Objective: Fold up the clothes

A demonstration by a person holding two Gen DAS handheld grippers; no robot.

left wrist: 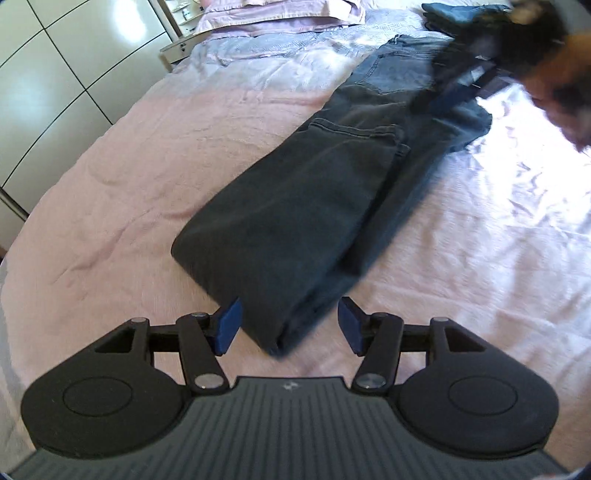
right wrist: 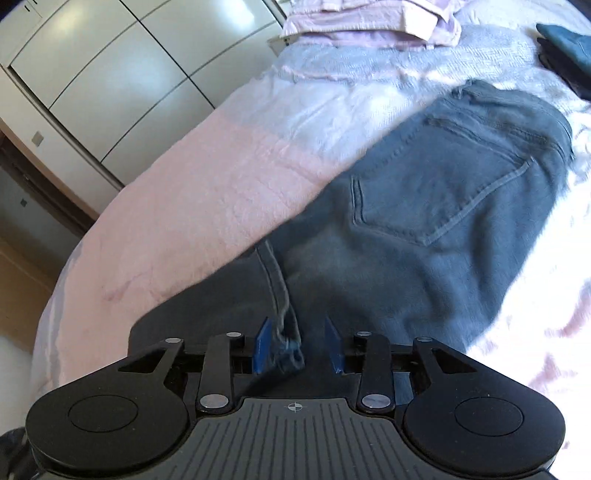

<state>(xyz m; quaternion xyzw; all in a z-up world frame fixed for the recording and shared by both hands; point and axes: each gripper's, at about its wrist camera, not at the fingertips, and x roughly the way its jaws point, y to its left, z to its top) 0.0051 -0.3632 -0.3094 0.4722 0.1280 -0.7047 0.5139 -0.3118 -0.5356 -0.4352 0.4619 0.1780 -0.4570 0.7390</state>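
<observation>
Dark grey jeans (left wrist: 314, 192) lie folded lengthwise on the pink bed cover, with the legs doubled back over the seat. My left gripper (left wrist: 290, 326) stands open at the near folded end, whose corner lies between the blue pads without being squeezed. In the right wrist view the jeans' seat and back pocket (right wrist: 443, 192) fill the middle. My right gripper (right wrist: 297, 347) is open, and a frayed leg hem (right wrist: 288, 356) hangs loose between its pads, closer to the left one. From the left wrist view the right gripper (left wrist: 458, 92) shows as a blur over the waistband.
The bed (left wrist: 129, 166) has a pink cover and pale pillows (left wrist: 280, 14) at its head. A stack of folded dark blue clothes (left wrist: 454, 14) sits at the far right. White wardrobe doors (left wrist: 55, 74) stand along the left. A person's blurred hand (left wrist: 554, 74) is at the upper right.
</observation>
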